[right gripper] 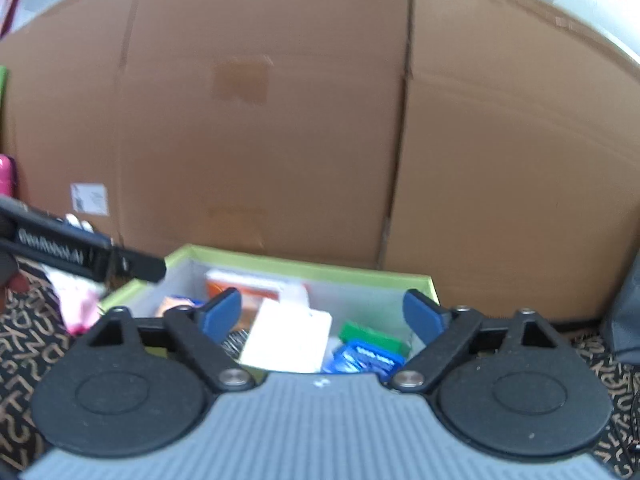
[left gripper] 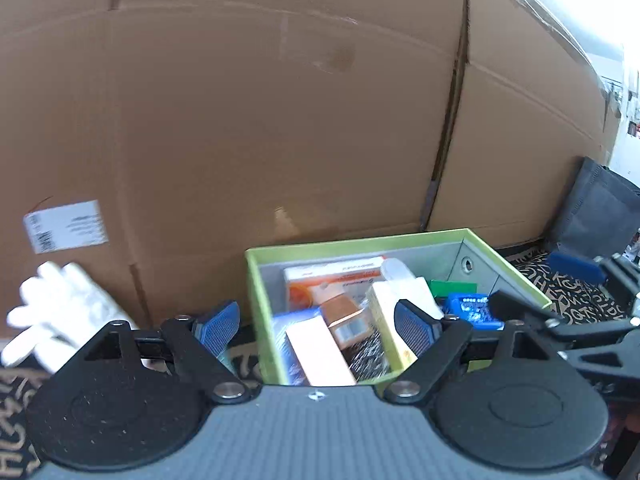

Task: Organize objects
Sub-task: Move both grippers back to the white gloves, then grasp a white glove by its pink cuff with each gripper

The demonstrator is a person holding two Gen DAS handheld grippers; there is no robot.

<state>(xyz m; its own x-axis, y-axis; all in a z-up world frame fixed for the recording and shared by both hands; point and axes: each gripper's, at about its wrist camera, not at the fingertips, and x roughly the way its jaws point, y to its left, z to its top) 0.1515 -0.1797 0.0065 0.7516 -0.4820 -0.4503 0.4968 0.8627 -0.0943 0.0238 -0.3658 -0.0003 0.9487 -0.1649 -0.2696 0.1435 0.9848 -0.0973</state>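
Observation:
A green-rimmed box [left gripper: 360, 242] with grey inner walls stands on the patterned mat, also in the right wrist view [right gripper: 304, 266]. It holds several packages: an orange and white carton [left gripper: 336, 280], a white carton [right gripper: 288, 338], a blue packet [left gripper: 474, 310] and a green item [right gripper: 372, 336]. My left gripper [left gripper: 316, 328] is open and empty, above the box's left front part. My right gripper [right gripper: 322, 316] is open and empty, above the box's front edge. The right gripper's arm shows in the left wrist view [left gripper: 580, 268]; the left gripper's arm shows in the right wrist view [right gripper: 80, 254].
A large cardboard wall [left gripper: 280, 120] stands right behind the box. A white glove [left gripper: 60, 312] lies at the left on the black mat with tan letters [right gripper: 24, 360]. A dark grey bag [left gripper: 600, 208] stands at the right. A pink item [right gripper: 6, 174] is at far left.

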